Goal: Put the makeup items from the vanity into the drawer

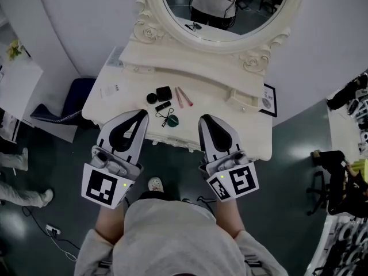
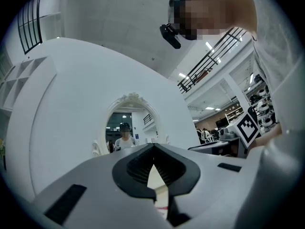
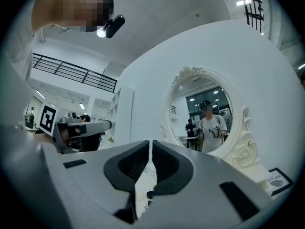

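Since the whole cluster of makeup lies between the lines of the two grippers, the coming reach is judged to turn on which side each piece sits.

In the head view the white vanity (image 1: 172, 56) is faced squarely, with its oval mirror (image 1: 230, 10) at 12 o'clock and its counter (image 1: 218, 105) spread below. No open drawer is shown. The vanity's front is largely covered by the grippers, so the drawer's place cannot be told.

The left gripper (image 1: 142, 114) is held over the counter's near edge at 7 o'clock of the cluster, and the right gripper (image 1: 204, 118) at 5 o'clock. Both are pressed together with nothing between the jaws. In the left gripper view the tips meet, and in the right gripper view only a hairline slit is left.

- **Black square case** (image 1: 164, 92): it is set at 1 o'clock of the left gripper.
- **Two pink sticks** (image 1: 183, 97): they are laid side by side at 11 o'clock of the right gripper, with their long axes running roughly 11 to 5.
- **Black tube** (image 1: 163, 106): it is laid from 8 to 2, just below the case.
- **Green round item** (image 1: 173, 121): it is placed nearest the edge, at 3 o'clock of the left tips and 9 o'clock of the right, about midway.
- **Small black round item** (image 1: 151, 98): it is found at 8 o'clock of the case.

The dark pieces are judged nearer the left gripper and the sticks nearer the right. The sticks' axis is roughly matched by the right gripper's heading, so its jaws could be closed across them once opened.
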Available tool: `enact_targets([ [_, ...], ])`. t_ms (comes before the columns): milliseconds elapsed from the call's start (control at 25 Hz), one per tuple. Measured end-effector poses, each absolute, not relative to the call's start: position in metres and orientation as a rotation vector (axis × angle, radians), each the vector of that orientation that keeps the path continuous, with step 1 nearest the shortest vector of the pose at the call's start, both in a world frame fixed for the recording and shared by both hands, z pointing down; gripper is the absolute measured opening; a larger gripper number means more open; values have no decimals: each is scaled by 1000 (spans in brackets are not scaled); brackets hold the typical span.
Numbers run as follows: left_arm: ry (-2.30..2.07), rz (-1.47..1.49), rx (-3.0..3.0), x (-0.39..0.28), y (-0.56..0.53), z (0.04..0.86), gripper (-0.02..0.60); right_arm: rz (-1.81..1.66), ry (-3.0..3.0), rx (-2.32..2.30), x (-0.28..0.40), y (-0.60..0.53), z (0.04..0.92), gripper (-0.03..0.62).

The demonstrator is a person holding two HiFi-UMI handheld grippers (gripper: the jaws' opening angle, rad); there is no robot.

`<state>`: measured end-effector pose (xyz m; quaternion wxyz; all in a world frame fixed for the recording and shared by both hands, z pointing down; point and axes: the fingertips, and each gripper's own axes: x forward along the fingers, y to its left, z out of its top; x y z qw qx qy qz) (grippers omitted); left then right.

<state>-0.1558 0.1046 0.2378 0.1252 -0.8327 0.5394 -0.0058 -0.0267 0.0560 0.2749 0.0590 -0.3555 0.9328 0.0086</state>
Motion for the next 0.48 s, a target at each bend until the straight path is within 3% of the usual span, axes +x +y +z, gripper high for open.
enact_targets([
  [480, 1478, 14, -2499, -188, 76, 246, 14, 11, 2791, -1191, -56, 38, 285, 34],
])
